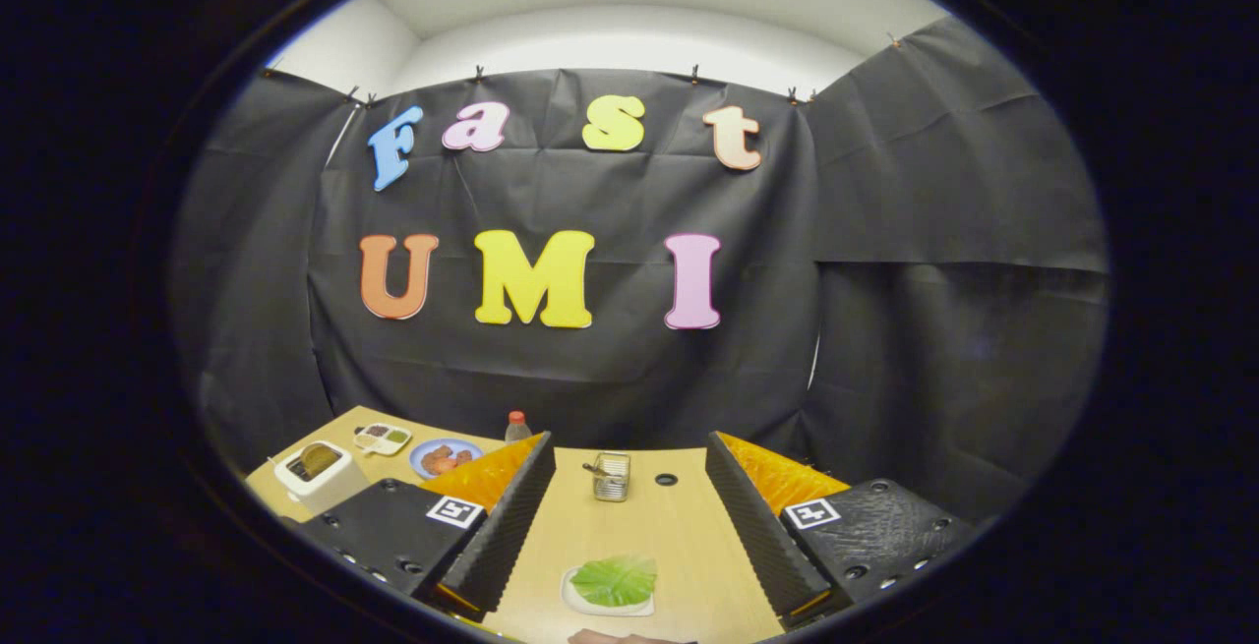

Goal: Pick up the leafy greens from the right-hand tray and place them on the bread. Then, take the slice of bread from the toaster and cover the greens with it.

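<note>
Gripper (629, 516) fingers stand wide apart. Between them lies the leafy greens (616, 580) on its white tray (580, 600). Bare table (679, 536) extends beyond to a far wire basket (611, 476). Far left, the toaster (317, 475) stands well apart.

Level forward view above wooden table (679, 526)

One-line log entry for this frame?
gripper: open, empty | leafy greens: on tray, between fingers | toaster: bread slice inside | step: greens not grasped
</note>
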A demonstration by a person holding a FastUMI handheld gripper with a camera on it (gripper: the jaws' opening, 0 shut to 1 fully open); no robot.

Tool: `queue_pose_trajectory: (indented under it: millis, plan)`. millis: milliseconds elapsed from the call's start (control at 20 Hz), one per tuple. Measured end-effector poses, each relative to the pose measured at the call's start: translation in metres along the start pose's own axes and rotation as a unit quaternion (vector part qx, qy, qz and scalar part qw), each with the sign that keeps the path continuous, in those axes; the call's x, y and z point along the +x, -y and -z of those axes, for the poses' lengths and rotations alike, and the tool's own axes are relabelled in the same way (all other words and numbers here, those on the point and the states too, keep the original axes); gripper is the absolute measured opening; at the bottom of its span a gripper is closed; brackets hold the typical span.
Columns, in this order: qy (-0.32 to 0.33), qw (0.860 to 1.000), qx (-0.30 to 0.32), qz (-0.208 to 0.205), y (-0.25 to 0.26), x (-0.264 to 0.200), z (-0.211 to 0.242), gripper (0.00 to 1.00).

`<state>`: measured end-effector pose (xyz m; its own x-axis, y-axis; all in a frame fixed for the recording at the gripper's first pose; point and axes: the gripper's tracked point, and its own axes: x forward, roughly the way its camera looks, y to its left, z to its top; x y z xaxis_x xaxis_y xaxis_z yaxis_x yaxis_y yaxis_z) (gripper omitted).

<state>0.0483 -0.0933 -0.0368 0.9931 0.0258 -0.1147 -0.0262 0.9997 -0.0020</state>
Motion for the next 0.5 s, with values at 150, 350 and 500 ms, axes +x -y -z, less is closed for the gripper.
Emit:
queue_pose_trajectory:
  millis: [150, 350, 500]
  plan:
    - [-0.004, 1.000, -0.003, -0.007, 0.008, 0.017, 0.007, 0.95]
    - [-0.011, 1.000, -0.012, -0.011, 0.023, 0.041, 0.023, 0.95]
    - [-0.024, 0.999, -0.015, -0.021, 0.029, 0.061, 0.046, 0.95]
